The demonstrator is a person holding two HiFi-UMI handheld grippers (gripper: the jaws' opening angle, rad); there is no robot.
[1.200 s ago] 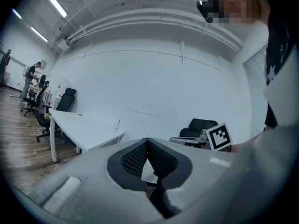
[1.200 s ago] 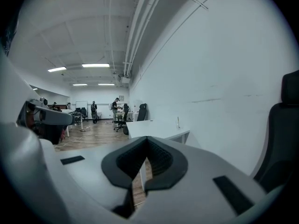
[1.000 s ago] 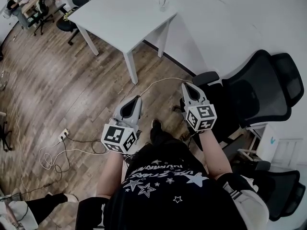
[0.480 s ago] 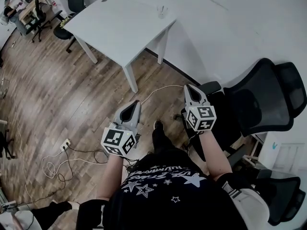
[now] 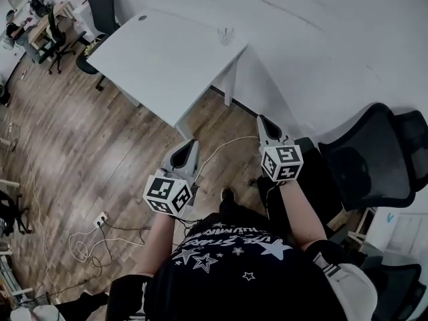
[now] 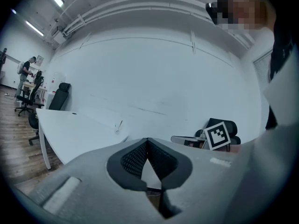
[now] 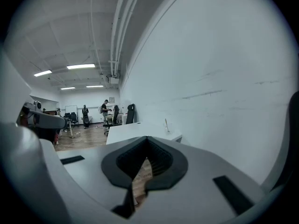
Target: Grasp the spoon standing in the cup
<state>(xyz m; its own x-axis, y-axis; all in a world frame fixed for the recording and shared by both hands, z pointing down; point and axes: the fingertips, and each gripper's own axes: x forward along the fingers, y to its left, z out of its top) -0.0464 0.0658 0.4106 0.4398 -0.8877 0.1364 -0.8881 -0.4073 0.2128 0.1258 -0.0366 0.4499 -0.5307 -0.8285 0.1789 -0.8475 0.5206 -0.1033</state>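
A small clear cup [image 5: 225,35] with a thin spoon standing in it sits near the far right corner of a white table [image 5: 154,65]. In the left gripper view the cup [image 6: 118,127] is tiny, and in the right gripper view the spoon [image 7: 166,124] rises from it. Both grippers are held level over the wood floor, well short of the table and pointing toward it. My left gripper [image 5: 189,144] has its jaws together and empty. My right gripper [image 5: 263,120] is shut too, with nothing in it.
Black office chairs [image 5: 371,159] stand close on the right beside the white wall. Cables [image 5: 87,246] and a power strip [image 5: 101,218] lie on the floor at left. Far desks, chairs [image 5: 100,5] and people [image 7: 105,109] fill the room's far end.
Both grippers have travelled forward together toward the table, which now lies nearer and larger in the head view. Their jaws have stayed together.
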